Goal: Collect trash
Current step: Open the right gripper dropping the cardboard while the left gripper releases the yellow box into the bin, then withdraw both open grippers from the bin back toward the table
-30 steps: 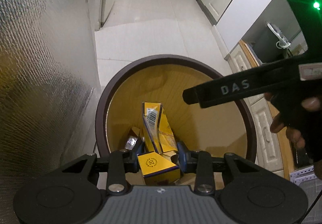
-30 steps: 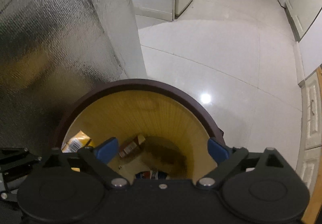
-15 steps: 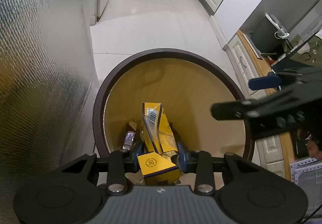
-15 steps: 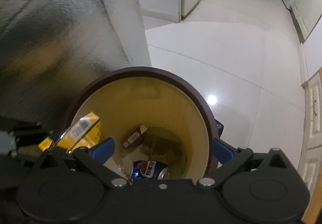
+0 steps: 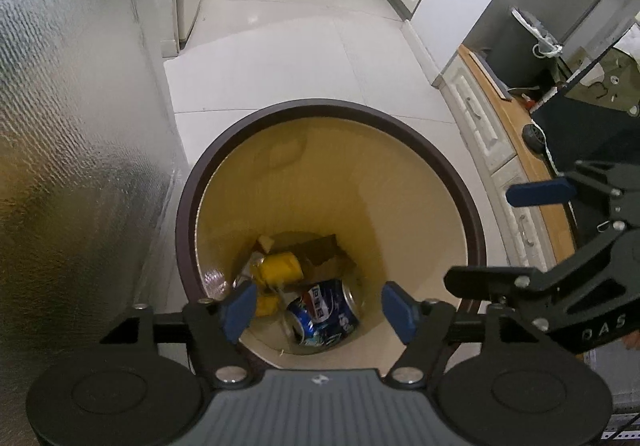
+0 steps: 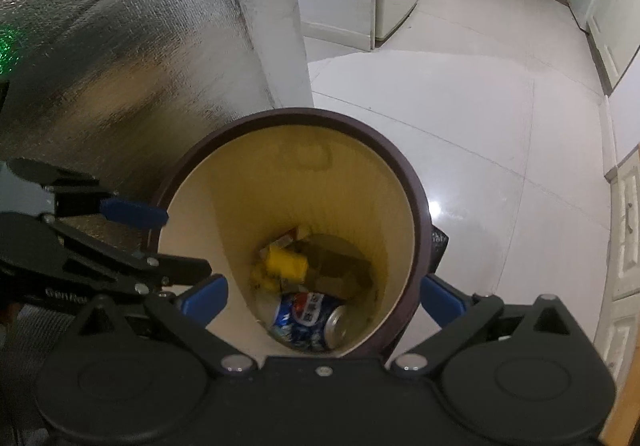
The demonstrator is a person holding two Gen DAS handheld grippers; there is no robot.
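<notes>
Hovering over the brown-rimmed bin (image 5: 188, 213), the left claw (image 5: 316, 306) is opening with nothing between its pads; the right claw (image 6: 320, 298) gapes wide, empty, above a Pepsi can (image 6: 308, 320).

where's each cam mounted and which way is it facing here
Left wrist: on the left tool, looking steeply down into the bin; its jaws are opening with nothing between them, and the right tool shows at right.
Right wrist: on the right tool, facing down into the bin; the left tool shows at left.
Shared: bin, blue can, yellow carton, tile floor.
</notes>
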